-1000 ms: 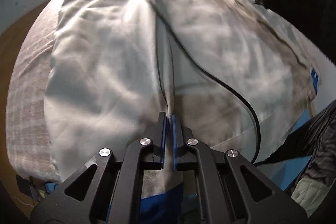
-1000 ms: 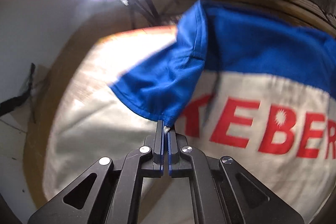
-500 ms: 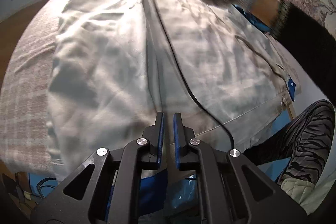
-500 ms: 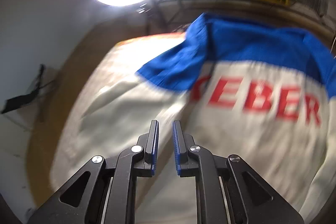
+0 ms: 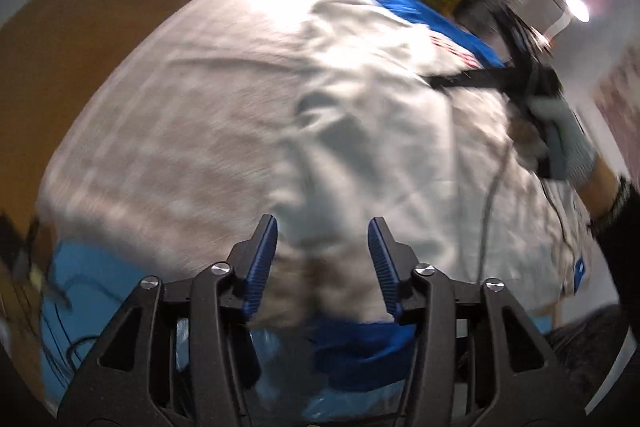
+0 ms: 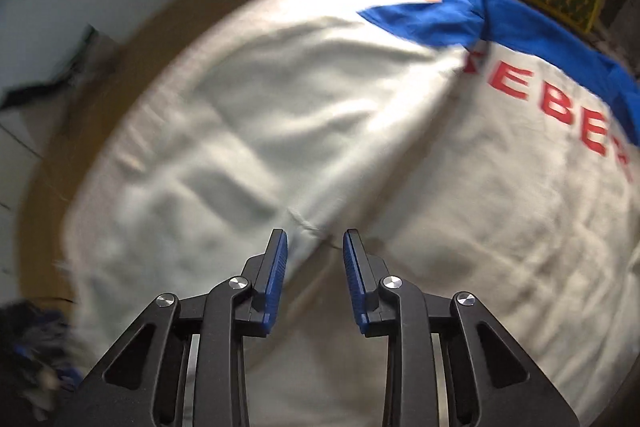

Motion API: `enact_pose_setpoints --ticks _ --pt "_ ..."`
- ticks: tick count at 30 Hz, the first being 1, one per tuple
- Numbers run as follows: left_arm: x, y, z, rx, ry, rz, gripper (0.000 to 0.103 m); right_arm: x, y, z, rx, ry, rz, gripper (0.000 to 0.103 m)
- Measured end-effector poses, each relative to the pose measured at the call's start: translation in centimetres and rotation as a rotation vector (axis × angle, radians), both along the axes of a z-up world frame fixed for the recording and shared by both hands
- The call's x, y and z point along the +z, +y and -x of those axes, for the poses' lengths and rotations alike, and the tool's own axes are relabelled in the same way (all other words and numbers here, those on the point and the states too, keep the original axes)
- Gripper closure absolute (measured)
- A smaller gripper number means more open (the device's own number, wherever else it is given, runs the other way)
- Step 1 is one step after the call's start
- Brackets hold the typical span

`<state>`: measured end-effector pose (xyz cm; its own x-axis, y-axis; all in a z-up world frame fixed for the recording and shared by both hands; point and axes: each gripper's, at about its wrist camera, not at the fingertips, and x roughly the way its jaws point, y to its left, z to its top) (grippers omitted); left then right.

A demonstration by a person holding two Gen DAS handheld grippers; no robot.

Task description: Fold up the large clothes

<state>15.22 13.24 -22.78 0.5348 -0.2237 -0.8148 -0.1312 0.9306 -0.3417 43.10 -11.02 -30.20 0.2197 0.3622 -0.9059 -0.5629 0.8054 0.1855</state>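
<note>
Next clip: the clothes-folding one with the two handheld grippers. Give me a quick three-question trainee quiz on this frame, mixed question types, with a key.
1. True or false: the left gripper has cloth pinched between its fingers.
2. Multiple choice: the lettering on the pale garment is A) black, B) red, C) green.
3. Fill in: the cloth band along the garment's far edge, above the lettering, is coloured ____.

Key
1. False. The fingers stand apart and are opening, with the garment lying beyond them, not gripped.
2. B. Red capitals show at the right of the right wrist view.
3. Blue: the blue band runs along the top.
</note>
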Motion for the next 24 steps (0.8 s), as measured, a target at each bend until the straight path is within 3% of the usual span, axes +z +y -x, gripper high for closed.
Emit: enact_pose_setpoints --ticks 4,6,10,12,16,18,20,24 --pt "-2.0 1.9 0.9 0.04 0.052 0.1 0.05 -0.6 -0.7 -0.2 -0.028 0.021 0.03 0.076" --pt "-2.3 1.9 0.8 0.027 0.06 0.115 0.05 0.2 -0.6 0.0 -0.037 0.01 0.034 0.076" --pt "-2.2 2.2 0.5 0.058 0.049 0.111 0.045 3.0 0.3 1.1 -0.014 0.0 -0.057 0.075" --pt "-2.2 2.4 0.3 0.075 0.044 0.118 0.044 3.9 1.8 1.8 0.012 0.017 -0.096 0.075" --pt "-2.2 3.1 0.9 0.072 0.035 0.207 0.044 4.5 6.1 3.6 0.093 0.034 -0.127 0.075" --pt "-2.1 2.9 1.3 0.053 0.032 0.191 0.044 4.1 8.3 4.4 0.118 0.03 -0.111 0.064" --pt "-2.1 3.0 1.4 0.064 0.029 0.15 0.044 3.5 10.8 4.8 0.139 0.034 -0.086 0.062" --pt "-3.4 4.0 0.7 0.102 0.07 0.219 0.043 1.5 13.5 4.3 0.128 0.093 -0.063 0.062"
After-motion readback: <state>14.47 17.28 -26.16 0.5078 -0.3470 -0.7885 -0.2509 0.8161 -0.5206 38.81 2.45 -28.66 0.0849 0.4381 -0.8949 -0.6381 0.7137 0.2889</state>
